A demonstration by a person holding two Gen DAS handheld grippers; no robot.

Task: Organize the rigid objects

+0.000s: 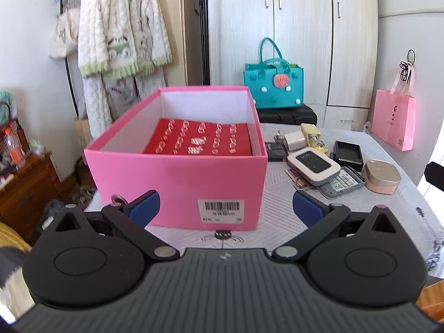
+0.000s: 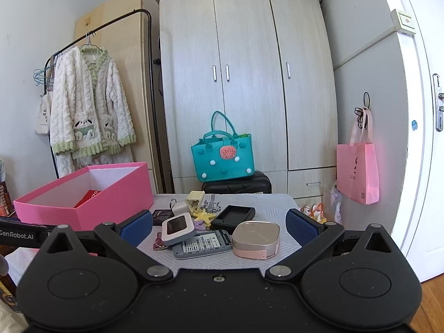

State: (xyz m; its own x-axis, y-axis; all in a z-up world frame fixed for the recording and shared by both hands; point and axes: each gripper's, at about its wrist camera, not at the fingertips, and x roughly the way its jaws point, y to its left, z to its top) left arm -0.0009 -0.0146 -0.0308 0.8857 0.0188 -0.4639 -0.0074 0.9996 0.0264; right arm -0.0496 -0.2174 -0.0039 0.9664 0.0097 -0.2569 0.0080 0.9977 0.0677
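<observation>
Both claws spread and empty, left gripper (image 1: 225, 206) facing the open pink cardboard box (image 1: 177, 177) at frame centre, right gripper (image 2: 219, 226) facing the rose-gold rounded case (image 2: 255, 239) lower centre: pick-up step pending, next descend and pinch it.

The pink box (image 1: 177, 172) hides most of the red item (image 2: 93, 196) in the right wrist view, only a corner showing. A grey device (image 2: 202, 244) lies partly under the white device (image 2: 177, 229) and the pink-gold case (image 2: 255, 239). Keys (image 1: 298, 179) peek from beneath the pile. Barcode label (image 1: 220, 208) print is too small to read.
</observation>
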